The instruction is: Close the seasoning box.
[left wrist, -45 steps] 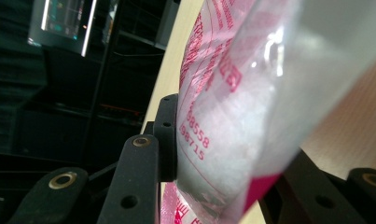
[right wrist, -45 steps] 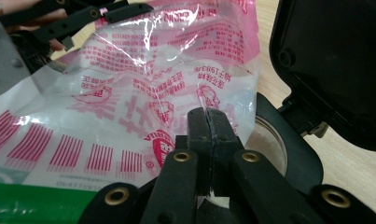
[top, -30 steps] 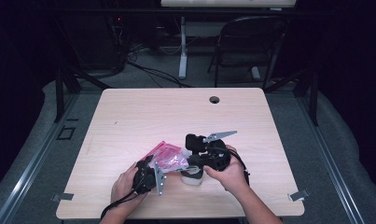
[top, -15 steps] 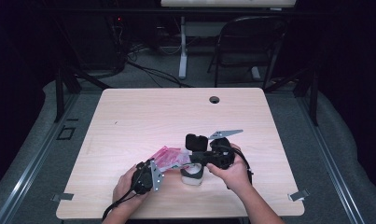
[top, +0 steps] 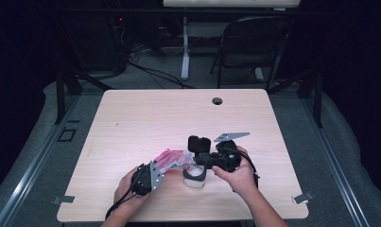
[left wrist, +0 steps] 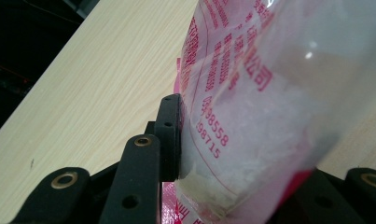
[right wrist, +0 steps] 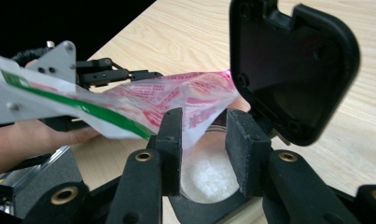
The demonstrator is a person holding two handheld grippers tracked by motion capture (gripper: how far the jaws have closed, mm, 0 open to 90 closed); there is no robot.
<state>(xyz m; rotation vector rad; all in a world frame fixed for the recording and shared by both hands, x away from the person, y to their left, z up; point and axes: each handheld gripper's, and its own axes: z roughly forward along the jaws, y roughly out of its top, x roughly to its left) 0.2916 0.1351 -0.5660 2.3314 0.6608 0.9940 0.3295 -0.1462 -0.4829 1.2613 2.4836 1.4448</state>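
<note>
Above table (top: 145,118), bag (left wrist: 251,107) between left jaws.

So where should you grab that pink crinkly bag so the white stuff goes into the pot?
Probably by its closed back end, coming from the left, as the left gripper already does: its jaws press on the pink bag there. That leaves the bag's open end tipped toward the pot. The right gripper, whose jaws have just been opening, has the bag's mouth between them.
</note>
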